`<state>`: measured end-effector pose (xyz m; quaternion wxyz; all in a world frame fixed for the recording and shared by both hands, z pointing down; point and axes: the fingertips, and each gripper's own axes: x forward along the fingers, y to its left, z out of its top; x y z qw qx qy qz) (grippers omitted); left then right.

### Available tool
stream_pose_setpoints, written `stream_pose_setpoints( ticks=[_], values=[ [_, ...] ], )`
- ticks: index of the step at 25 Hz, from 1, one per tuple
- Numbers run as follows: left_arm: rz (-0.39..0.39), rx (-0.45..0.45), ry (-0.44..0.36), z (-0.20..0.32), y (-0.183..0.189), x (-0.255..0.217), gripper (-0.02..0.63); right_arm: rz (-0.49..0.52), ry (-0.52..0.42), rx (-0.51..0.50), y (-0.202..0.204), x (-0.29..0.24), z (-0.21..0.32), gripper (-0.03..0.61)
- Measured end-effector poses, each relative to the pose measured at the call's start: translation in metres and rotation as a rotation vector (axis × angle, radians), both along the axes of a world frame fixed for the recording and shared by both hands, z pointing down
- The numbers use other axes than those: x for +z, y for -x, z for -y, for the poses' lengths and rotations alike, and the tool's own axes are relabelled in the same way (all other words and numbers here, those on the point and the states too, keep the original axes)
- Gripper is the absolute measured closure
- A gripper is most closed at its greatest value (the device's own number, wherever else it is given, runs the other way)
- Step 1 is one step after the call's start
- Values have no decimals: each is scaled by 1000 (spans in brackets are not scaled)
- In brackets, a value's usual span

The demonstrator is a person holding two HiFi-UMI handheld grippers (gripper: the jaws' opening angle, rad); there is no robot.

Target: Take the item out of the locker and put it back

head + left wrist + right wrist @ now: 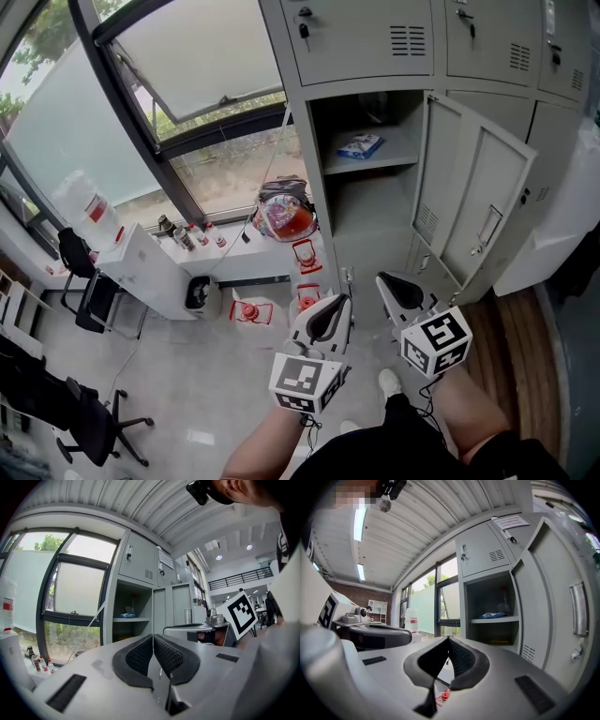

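Observation:
The item is a blue-and-white packet (359, 145) lying on the upper shelf of the open grey locker (370, 178). It also shows as the packet (126, 615) in the left gripper view and the packet (491, 615) in the right gripper view. The locker door (473, 202) stands swung out to the right. My left gripper (337, 305) is shut and empty, its pads pressed together (153, 638), and it is held low, well short of the locker. My right gripper (389, 283) sits beside it, also shut with nothing in it (448, 640).
A large window (169, 94) runs along the left. Below it are a white cabinet (145, 272) with small bottles, a bag (286, 211) and red items on the floor (253, 309). Black office chairs (89, 281) stand at the far left. Closed lockers (375, 37) sit above.

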<state>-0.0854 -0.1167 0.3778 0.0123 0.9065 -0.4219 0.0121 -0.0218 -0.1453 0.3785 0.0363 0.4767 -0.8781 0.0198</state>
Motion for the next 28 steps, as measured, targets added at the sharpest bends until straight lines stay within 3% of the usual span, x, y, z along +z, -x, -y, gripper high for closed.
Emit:
stream_pose_setpoints(
  ticks=[28],
  values=[
    [83, -62, -52, 161, -85, -28, 583, 8, 42, -83, -58, 16, 111, 526]
  ],
)
